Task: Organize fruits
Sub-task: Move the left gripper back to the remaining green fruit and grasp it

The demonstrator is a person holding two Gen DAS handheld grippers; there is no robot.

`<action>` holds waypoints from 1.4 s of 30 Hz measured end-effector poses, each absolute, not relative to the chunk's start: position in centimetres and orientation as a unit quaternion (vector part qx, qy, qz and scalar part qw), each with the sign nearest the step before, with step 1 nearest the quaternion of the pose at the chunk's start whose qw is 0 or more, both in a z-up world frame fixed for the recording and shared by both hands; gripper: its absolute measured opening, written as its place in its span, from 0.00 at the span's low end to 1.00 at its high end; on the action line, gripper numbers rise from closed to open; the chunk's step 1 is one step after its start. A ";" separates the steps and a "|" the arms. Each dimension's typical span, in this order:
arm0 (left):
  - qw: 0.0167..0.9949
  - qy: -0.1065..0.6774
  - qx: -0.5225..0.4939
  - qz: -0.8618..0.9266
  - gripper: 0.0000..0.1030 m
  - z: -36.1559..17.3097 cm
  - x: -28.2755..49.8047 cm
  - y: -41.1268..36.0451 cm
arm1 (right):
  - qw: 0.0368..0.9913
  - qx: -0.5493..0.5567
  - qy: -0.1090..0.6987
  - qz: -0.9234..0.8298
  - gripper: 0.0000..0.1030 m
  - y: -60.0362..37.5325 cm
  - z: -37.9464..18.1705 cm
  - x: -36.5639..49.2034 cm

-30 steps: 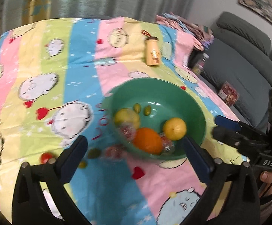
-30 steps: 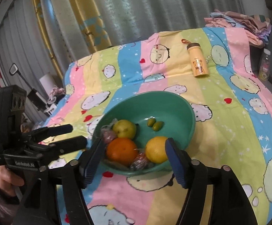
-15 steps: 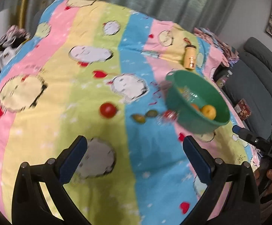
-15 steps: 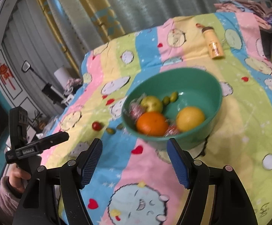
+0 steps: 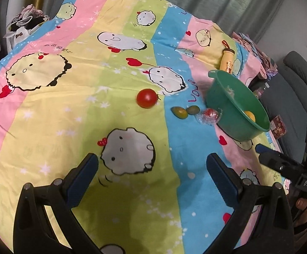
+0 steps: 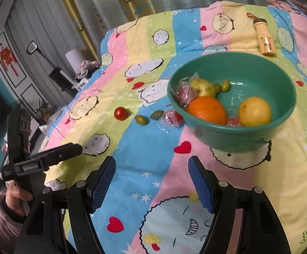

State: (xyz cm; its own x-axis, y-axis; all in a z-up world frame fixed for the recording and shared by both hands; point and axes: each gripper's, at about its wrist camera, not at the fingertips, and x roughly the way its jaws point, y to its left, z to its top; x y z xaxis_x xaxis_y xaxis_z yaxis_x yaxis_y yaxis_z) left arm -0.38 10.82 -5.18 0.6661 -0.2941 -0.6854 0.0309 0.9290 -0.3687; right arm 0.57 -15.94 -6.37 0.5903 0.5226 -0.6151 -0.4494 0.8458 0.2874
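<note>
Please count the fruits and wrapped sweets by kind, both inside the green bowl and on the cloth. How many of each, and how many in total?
Orange: 1
Yellow citrus: 1
Yellow-green apple: 1
Red tomato: 1
Small green olive-like fruits: 4
Red wrapped sweets: 3
Total: 11

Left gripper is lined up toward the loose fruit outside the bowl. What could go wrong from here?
1. The red tomato is round and lies free on soft bedding; a nudge from the open left gripper could roll it away.
2. The wrapped red fruit sits close against the green bowl; reaching for it may bump the bowl.
3. The two small green fruits lie touching, so one pinch may catch both or flick one aside.
</note>
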 end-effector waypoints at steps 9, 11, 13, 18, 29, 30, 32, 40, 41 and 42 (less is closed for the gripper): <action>0.903 0.385 -0.159 -0.102 0.98 -4.7 2.9 10.7 | 0.889 0.053 0.371 0.264 0.70 -14.3 -7.4 2.1; 0.905 0.381 -0.142 -0.122 0.94 -4.5 3.7 9.8 | 0.888 0.054 0.373 0.263 0.70 -14.2 -7.6 2.4; 0.906 0.380 -0.126 -0.136 0.91 -4.3 4.4 8.8 | 0.887 0.055 0.376 0.263 0.70 -14.2 -7.8 2.6; 0.902 0.382 -0.105 -0.171 0.79 -4.6 6.4 6.4 | 0.885 0.053 0.381 0.262 0.70 -14.2 -8.2 2.8; 0.883 0.385 -0.023 -0.268 0.63 -5.5 10.9 3.6 | 0.881 0.064 0.387 0.264 0.70 -15.0 -8.9 3.1; 0.878 0.388 -0.026 -0.279 0.63 -5.6 11.3 3.5 | 0.880 0.066 0.389 0.263 0.70 -15.1 -9.1 3.2; 0.871 0.394 -0.027 -0.294 0.63 -6.1 12.1 3.2 | 0.879 0.068 0.392 0.262 0.70 -15.2 -9.4 3.3; 0.851 0.430 0.015 -0.302 0.44 -7.5 12.3 2.4 | 0.877 0.070 0.399 0.260 0.70 -15.7 -9.8 3.6; 0.852 0.430 0.023 -0.298 0.41 -7.5 12.1 2.3 | 0.877 0.070 0.398 0.259 0.70 -15.7 -9.8 3.6; 0.853 0.431 0.029 -0.294 0.37 -7.5 11.9 2.4 | 0.877 0.072 0.398 0.260 0.70 -15.7 -9.9 3.7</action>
State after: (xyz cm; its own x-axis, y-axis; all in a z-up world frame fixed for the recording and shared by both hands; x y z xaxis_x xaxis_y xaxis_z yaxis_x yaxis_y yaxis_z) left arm 11.88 2.39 -7.49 0.4567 -0.4763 -0.7514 0.5261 0.8257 -0.2037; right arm 3.69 -15.73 -9.86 0.5481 0.5129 -0.6607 -0.3987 0.8546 0.3327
